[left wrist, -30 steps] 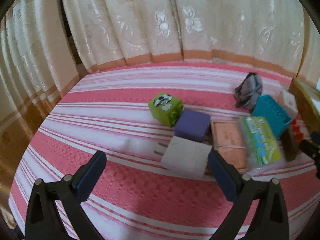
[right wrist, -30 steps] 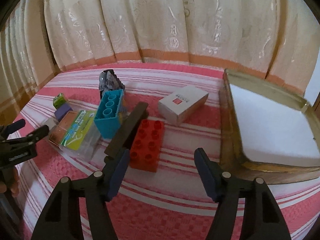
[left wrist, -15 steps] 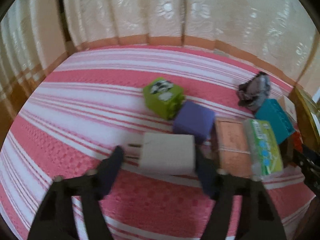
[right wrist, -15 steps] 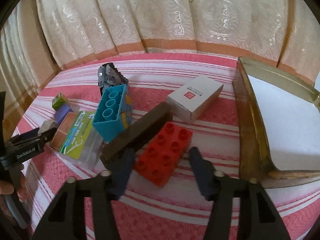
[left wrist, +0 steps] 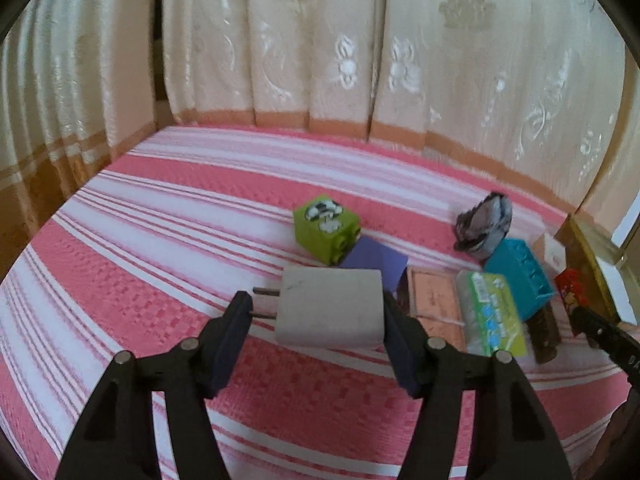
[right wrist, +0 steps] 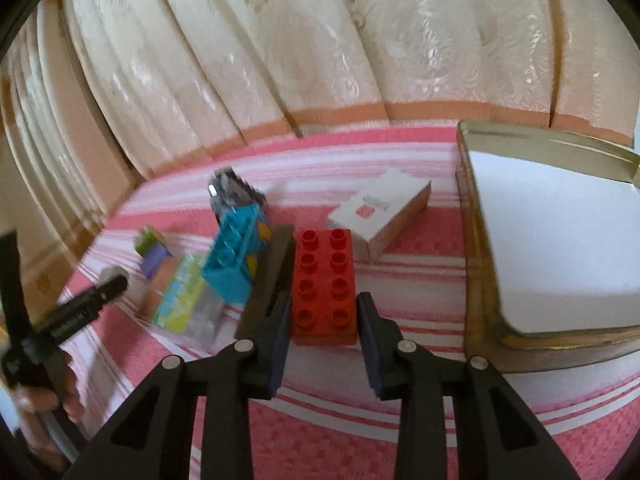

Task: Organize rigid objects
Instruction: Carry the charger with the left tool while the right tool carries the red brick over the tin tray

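The white plug-in charger block with two metal prongs lies on the pink-and-white striped cloth and serves as the landmark. The left gripper has it between its jaws: the right pad lies against the block's side and the left pad meets the prong tips. Just behind the charger sits a purple cube, and behind that a green cube with a cartoon print. To the charger's right lie a flat peach-coloured packet, a clear packet with a green label and a teal studded brick; a grey crumpled cloth lies further back.

Further right, a red eight-stud brick sits between the right gripper jaws, which are closing; I cannot tell whether the pads touch it yet. A dark brown bar crowds its left side. A small white box and a gold-rimmed tray lie beyond.

A second ago both grippers gaped wide, short of their pieces.
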### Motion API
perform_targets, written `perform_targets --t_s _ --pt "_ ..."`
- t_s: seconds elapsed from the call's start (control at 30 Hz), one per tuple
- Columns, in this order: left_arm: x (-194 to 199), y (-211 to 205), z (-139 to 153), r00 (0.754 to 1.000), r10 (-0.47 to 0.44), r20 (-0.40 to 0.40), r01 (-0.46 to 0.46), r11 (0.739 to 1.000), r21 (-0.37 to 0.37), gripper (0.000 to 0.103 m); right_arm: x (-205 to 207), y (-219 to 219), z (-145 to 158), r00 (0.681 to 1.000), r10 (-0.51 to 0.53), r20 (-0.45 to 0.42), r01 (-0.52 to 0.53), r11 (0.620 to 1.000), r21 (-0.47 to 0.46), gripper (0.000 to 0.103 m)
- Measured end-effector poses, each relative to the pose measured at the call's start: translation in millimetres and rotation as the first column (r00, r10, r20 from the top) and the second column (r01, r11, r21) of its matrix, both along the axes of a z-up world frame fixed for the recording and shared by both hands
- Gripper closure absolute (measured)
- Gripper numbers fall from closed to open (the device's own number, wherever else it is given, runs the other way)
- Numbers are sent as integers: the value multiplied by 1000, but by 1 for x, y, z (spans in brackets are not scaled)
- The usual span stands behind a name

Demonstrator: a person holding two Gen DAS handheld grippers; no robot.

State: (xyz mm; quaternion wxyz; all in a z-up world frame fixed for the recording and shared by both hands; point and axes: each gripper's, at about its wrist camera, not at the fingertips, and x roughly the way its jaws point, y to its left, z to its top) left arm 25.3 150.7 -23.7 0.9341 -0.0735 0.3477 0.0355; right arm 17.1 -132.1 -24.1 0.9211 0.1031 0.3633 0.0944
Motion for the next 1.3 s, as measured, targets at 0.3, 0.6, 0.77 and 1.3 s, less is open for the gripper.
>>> perform_targets --t_s 0.3,0.6,0.77,1.3 --pt "-20 -22 24 993 -17 121 19 1000 -8 40 -28 -13 32 982 -41 186 36 999 30 68" --pt "-26 -81 46 975 -112 190 112 994 14 40 -48 -69 53 934 -204 292 214 977 -3 68" --pt "-24 -115 52 966 -166 199 168 986 7 40 -51 -99 52 916 -258 307 279 960 -24 68" --pt "-13 -254 60 910 -362 201 366 930 20 40 -56 -194 46 872 -384 303 438 889 -134 68"
